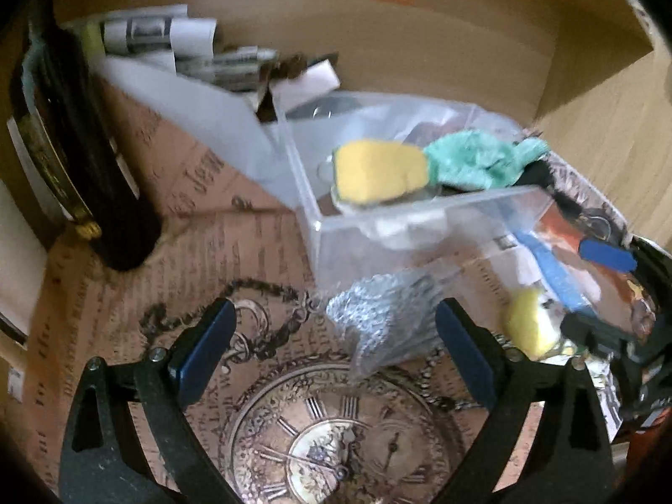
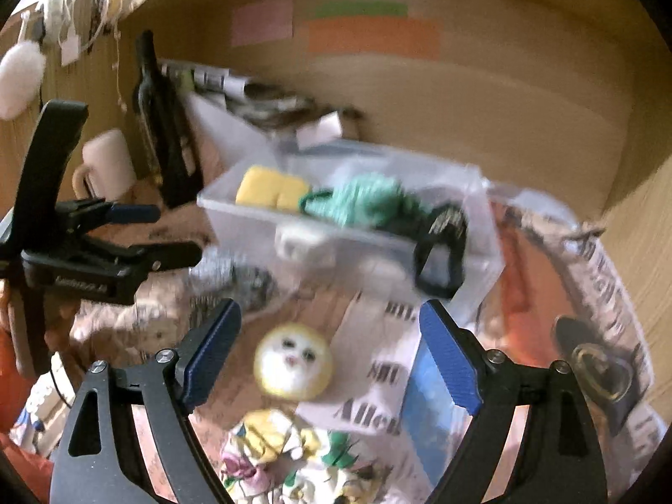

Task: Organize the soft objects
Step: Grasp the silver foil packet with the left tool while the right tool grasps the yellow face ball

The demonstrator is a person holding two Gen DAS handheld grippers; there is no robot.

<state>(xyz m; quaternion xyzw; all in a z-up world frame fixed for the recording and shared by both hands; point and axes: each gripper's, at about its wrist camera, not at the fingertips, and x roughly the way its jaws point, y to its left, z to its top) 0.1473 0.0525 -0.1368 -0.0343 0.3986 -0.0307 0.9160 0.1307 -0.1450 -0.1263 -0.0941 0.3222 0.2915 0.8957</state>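
Note:
A clear plastic box (image 1: 420, 231) (image 2: 336, 243) holds a yellow sponge (image 1: 378, 170) (image 2: 271, 187), a teal fuzzy cloth (image 1: 474, 159) (image 2: 369, 201), a white item and a black strap (image 2: 441, 252). A grey knitted cloth (image 1: 386, 315) (image 2: 235, 277) lies on the table in front of the box, between my left fingers. My left gripper (image 1: 336, 348) is open around it, not touching. A yellow-and-white plush face (image 2: 292, 363) (image 1: 531, 327) lies between my open right gripper's (image 2: 332, 357) fingers. A floral cloth (image 2: 290, 458) lies below it.
A dark bottle (image 1: 88, 147) (image 2: 164, 126) stands at the left. A white mug (image 2: 109, 164) is beside it. Rolled papers (image 1: 159, 35) lie behind the box. A blue book (image 2: 432, 407) lies at the right. Wooden walls enclose the desk.

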